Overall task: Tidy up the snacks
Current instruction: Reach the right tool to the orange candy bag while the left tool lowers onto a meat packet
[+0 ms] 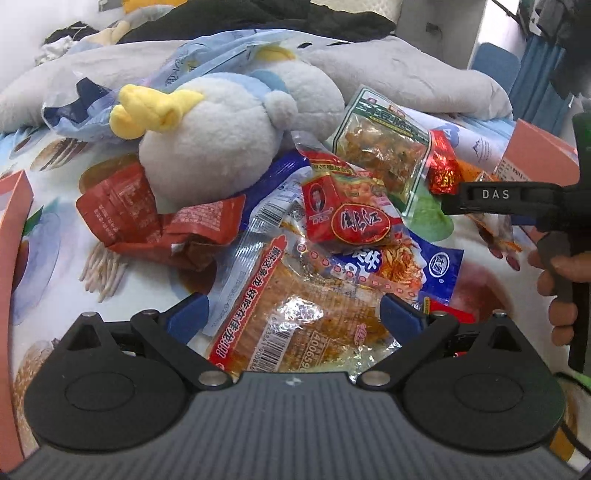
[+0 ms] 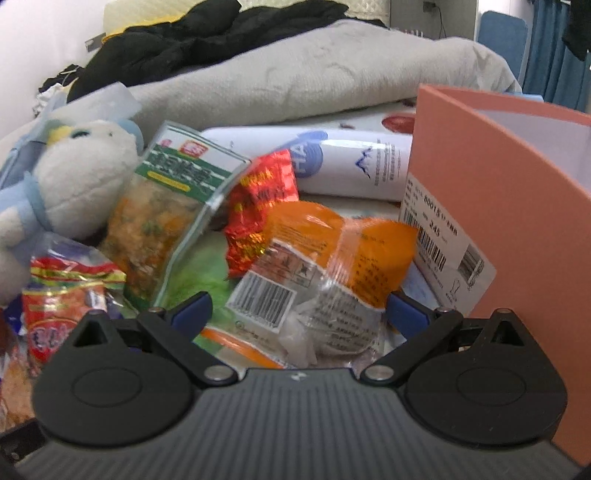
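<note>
Right gripper is spread wide, orange snack packet lying between the fingers, nothing pinched yet. Packet looks light, crinkly, slippery film; I'd grab the bulging middle, not the flat sealed edge. Left gripper is equally wide, straddling clear spicy strip packet atop the pile, not gripped. Just right of the orange packet: pink box. Further back: plush penguin.

A cluttered bed in a plainly lit room

A grey blanket lies bunched across a food-print sheet, black clothing heaped behind it against a white wall; blue curtains hang at right.
</note>
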### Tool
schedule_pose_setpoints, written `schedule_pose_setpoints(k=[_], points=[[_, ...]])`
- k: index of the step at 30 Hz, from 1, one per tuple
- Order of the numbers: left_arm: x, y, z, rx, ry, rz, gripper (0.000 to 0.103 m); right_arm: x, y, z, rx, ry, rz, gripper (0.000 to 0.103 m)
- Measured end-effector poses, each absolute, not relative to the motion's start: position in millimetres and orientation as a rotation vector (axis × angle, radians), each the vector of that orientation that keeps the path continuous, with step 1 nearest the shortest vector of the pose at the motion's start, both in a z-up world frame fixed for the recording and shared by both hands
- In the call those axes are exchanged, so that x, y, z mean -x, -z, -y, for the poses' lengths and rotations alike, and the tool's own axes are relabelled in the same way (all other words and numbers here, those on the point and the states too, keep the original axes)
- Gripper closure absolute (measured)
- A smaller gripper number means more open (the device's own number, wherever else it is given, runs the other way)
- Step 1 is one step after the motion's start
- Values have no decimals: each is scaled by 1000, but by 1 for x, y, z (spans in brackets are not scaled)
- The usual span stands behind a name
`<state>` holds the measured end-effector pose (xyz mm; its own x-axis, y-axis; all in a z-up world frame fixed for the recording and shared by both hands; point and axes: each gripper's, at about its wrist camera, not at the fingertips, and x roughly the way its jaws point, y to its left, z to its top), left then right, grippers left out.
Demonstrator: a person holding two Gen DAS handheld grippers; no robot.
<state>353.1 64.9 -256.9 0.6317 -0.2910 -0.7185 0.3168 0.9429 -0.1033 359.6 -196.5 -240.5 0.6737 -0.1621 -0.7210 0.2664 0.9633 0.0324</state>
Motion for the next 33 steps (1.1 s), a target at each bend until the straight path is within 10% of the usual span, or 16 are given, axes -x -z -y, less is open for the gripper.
schedule_pose_setpoints(k=[13,33], points=[[-337,250,-66,-17,330,-830,42,-349,233,195,-90,160,-794,15],[-263,237,-55,135,242,-880,61,-254,201,188,-3,-19,-864,21]])
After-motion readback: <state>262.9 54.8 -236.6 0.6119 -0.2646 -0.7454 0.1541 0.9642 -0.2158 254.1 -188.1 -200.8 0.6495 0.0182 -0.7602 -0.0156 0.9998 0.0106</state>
